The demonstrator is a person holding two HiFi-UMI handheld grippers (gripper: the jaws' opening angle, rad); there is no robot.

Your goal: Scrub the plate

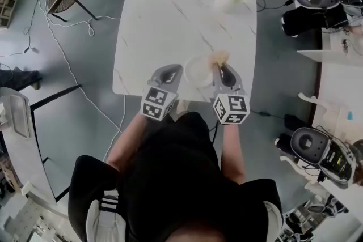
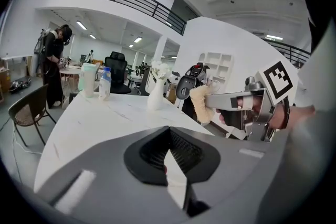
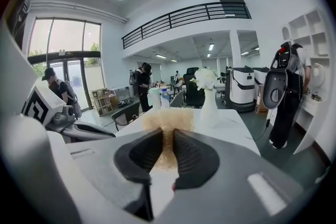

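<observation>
Left gripper [image 1: 172,72]: you have its jaws clenched together, tip just left of the plate; contact cannot be told.
Right gripper [image 1: 220,67]: your jaws grasp the tan sponge [image 1: 219,57] at the plate's far right rim.
Plate [image 1: 197,72]: white, on the table [image 1: 170,20] by its near edge, between your grippers.

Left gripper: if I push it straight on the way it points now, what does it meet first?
Most likely the bare white tabletop. The shut left gripper appears angled down at it. The white vase stands further along roughly the same line, though depth is hard to judge.
</observation>
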